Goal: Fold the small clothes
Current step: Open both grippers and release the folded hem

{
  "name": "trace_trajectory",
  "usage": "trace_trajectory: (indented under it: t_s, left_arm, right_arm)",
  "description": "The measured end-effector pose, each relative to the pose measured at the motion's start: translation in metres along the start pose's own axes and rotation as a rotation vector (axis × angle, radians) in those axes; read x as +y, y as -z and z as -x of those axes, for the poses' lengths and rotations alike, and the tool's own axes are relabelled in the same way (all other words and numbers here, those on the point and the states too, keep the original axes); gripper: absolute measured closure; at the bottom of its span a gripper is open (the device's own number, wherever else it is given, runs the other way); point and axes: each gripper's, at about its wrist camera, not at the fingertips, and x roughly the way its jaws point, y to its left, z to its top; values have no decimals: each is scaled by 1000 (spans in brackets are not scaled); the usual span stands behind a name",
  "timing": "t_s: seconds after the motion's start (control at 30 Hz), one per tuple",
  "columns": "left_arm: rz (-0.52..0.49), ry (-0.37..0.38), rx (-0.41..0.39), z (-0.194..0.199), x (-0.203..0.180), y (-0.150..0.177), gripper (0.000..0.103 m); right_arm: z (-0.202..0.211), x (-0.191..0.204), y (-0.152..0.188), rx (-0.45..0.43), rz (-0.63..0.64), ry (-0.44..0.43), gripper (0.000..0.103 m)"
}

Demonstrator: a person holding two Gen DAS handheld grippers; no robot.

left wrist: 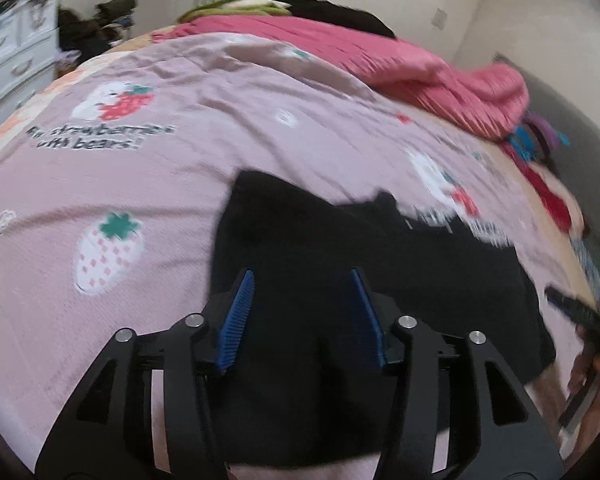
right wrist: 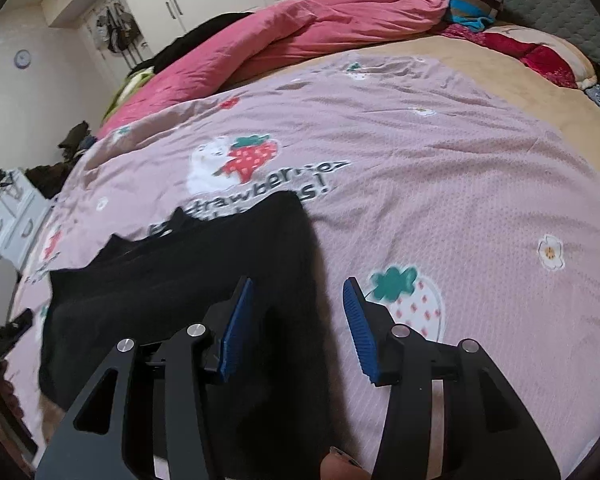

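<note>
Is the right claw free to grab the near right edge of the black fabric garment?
Probably yes: right claw stands open over the black fabric garment, with nothing covering that edge.

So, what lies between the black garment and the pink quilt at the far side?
Only bare strawberry sheet lies between the black garment and the pink quilt; the right wrist view shows it.
</note>
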Motion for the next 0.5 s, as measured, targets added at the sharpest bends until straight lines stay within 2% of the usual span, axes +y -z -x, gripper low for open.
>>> trace_trajectory:
  t_s: [0.07,0.23,0.37,0.5]
  left_arm:
    - [-36,13,28,-1,-12,10,53]
    - [-56,67,96,-5,-26,27,48]
    - [-97,69,104,-1,-38,35,42]
    - [-135,52,117,-2,-43,43,37]
  right_arm:
    - [6,7,7,3,25,-20,57]
    - [14,27,20,23,90,-50,57]
    - [18,41,29,30,131,-62,52]
    - [17,47,36,45,166,-53,52]
